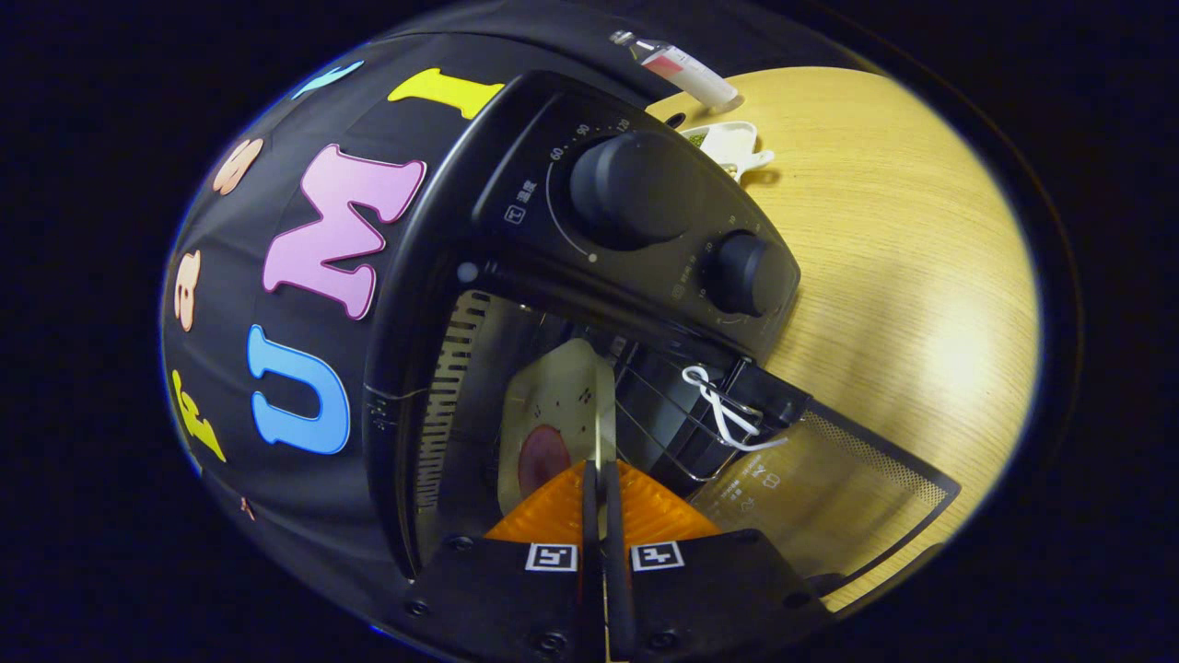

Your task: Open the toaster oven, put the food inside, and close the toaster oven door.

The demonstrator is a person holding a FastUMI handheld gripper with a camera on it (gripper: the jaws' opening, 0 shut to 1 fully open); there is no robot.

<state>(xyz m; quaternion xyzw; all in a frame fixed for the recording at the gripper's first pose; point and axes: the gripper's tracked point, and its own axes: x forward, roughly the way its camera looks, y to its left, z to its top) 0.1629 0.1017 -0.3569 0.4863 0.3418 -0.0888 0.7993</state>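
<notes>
- Gripper view: the whole scene appears rolled to one side, with a black toaster oven (553, 304) directly ahead of the gripper (601, 479).
- The gripper's two fingers are almost fully together, leaving only a narrow slit, and they pinch the thin edge of a flat slice of food (562, 405).
- The food is pale with a round reddish patch and reaches from the fingertips into the toaster oven's open cavity, beside the wire rack (663, 414).
- The toaster oven's glass door (829, 488) is swung open, extending from the cavity out over the wooden table (903, 276).
- A white string (728, 410) is tied at the door's hinge side, near the rack.
- Two dark knobs (636, 189) sit on the toaster oven's control panel, next to the cavity.
- Beyond the toaster oven, on the table, lie a small white dish (732, 145) and a white tube-shaped object (686, 69).
</notes>
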